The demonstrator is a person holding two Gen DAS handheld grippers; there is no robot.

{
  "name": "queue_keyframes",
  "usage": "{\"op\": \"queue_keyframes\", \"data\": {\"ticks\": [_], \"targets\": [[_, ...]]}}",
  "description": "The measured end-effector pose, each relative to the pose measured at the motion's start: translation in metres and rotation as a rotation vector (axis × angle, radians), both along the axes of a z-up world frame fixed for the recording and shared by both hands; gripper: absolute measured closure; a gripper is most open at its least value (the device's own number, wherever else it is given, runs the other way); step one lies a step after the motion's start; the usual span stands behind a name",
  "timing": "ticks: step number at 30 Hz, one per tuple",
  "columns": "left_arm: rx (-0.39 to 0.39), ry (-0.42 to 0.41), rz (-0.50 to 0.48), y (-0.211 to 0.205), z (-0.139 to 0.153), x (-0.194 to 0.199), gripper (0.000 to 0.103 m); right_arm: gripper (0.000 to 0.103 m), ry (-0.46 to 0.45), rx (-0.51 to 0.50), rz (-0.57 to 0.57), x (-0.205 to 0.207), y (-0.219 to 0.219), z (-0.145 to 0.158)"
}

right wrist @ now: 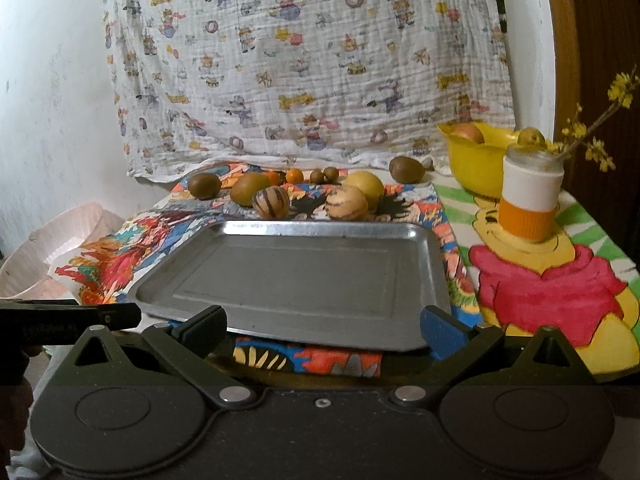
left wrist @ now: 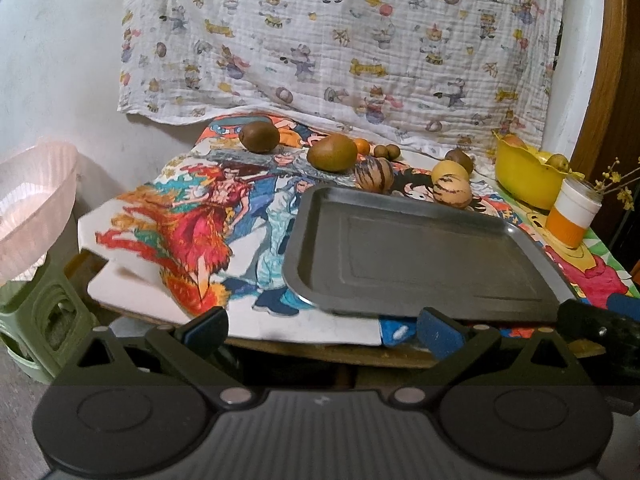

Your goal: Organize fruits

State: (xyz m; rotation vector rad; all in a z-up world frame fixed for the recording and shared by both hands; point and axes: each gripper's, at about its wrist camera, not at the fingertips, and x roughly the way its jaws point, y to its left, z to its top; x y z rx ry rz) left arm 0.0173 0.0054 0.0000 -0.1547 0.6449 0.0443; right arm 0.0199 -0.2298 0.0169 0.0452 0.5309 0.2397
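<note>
Left gripper (left wrist: 322, 330): I hold it low at the table's near edge, jaws spread wide, nothing between them.
Right gripper (right wrist: 324, 328): same, wide and empty, level with the tray's near rim.
Tray (right wrist: 436, 264): bare metal, straight ahead of both grippers, just past my fingertips; I judge it stiff and slick, so round fruit may roll on it.
Fruit: all beyond the tray's far rim, in a loose row across my front.
Kiwis (right wrist: 251, 188): ahead and left; fuzzy skin should grip well, soft if ripe, so I would close gently across the short middle.
Striped melons (right wrist: 271, 202): nearest the far rim, smooth and round; I expect them to be firm but slippery, best taken at the widest girth.
Yellow fruit (right wrist: 366, 185): behind the right striped one, touching or nearly so; I reach it after clearing that neighbour.
Small fruits (right wrist: 295, 176): farthest back, light, apt to skitter; narrow pinch.
Yellow bowl (right wrist: 468, 168): far right, holds more fruit.
</note>
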Motion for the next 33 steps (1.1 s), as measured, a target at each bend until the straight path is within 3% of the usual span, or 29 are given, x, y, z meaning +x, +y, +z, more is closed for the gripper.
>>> {"op": "queue_keyframes", "data": {"ticks": [18,33], "targets": [[0.017,0.046,-0.047,0.007,0.030,0.058,0.001,0.000,-0.015,-0.016,0.035,0.053,0.011,0.025],[0.069,0.068,-0.085,0.033,0.043,0.168,0.001,0.000,-0.022,-0.195,0.218,0.156,0.037,0.038]]}}
